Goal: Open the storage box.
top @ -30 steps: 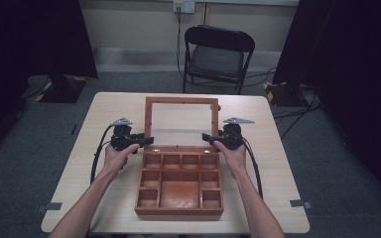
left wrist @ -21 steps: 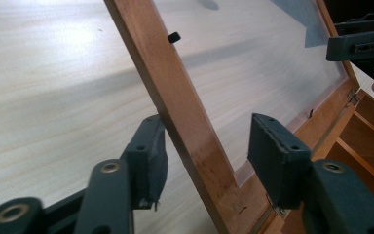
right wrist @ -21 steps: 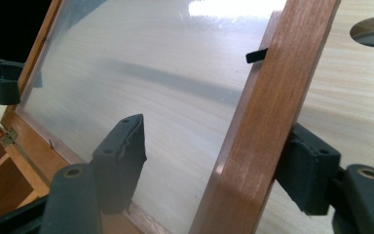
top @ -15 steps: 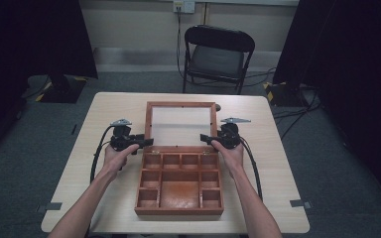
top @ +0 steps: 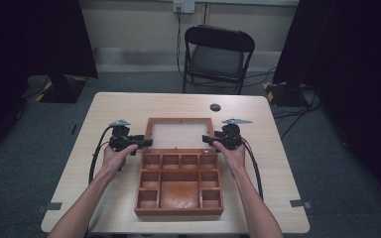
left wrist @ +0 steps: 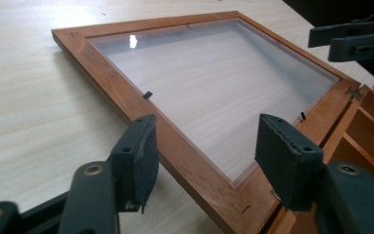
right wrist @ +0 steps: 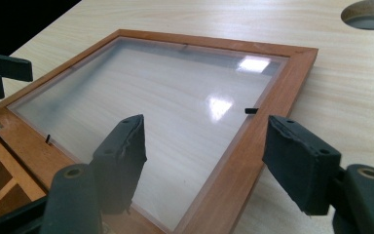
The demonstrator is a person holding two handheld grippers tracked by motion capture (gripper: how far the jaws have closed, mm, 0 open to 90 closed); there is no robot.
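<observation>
Risk: both hand-held grippers, left (left wrist: 199, 151) and right (right wrist: 204, 161), straddle the lid frame (top: 179, 120) unclamped (jaws open); closing off-centre may skew hinges.

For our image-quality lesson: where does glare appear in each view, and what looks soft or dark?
Right gripper view: two bright reflections on the lid's clear pane. Left gripper view: one small glint near the pane's far corner; the right claw looks soft. High view: table evenly lit, room sides dark.
</observation>
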